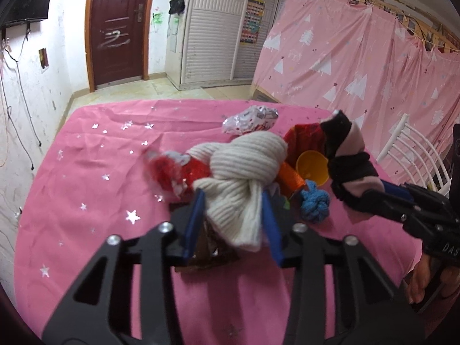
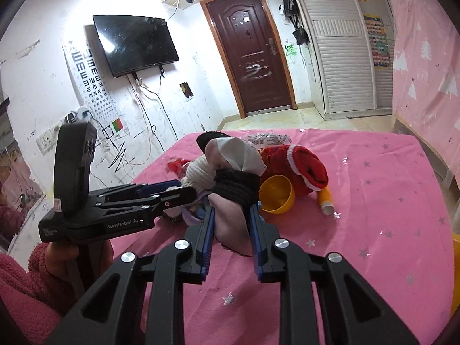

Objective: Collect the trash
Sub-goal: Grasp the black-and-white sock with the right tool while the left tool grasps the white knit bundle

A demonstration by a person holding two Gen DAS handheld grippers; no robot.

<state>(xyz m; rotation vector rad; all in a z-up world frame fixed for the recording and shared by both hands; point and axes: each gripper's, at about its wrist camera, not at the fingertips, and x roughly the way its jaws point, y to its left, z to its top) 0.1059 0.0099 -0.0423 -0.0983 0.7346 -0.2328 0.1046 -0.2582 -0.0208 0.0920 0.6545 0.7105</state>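
On a table covered by a pink cloth with silver stars (image 1: 95, 155), a small heap of clutter lay near the centre, and each of the person's two handheld grippers had taken one piece from it. The left gripper (image 1: 233, 210) was clenched on a knotted cream ribbed knit sock (image 1: 244, 169), pinched at its loose end, probably so the bulky knot hung clear of the blue pads. At about three o'clock from it, the right gripper (image 2: 231, 224) was clamped on a knotted sock of black, pink and white fabric (image 2: 233, 178), likewise held below the knot. Neither sock looked like rubbish, so both were likely being lifted aside to free what lay beneath. The likely trash remained on the cloth: a crumpled silver foil wrapper (image 1: 250, 120) at twelve o'clock from the cream sock, and a red shiny wrapper (image 1: 175, 172) at nine o'clock, partly tucked under it. A yellow plastic cup on its side (image 2: 277, 195), an orange tube (image 2: 326, 199), a red-and-white sock (image 2: 302, 166) and a blue knotted bundle (image 1: 314, 204) crowded the gap between the grippers. No bin was visible.
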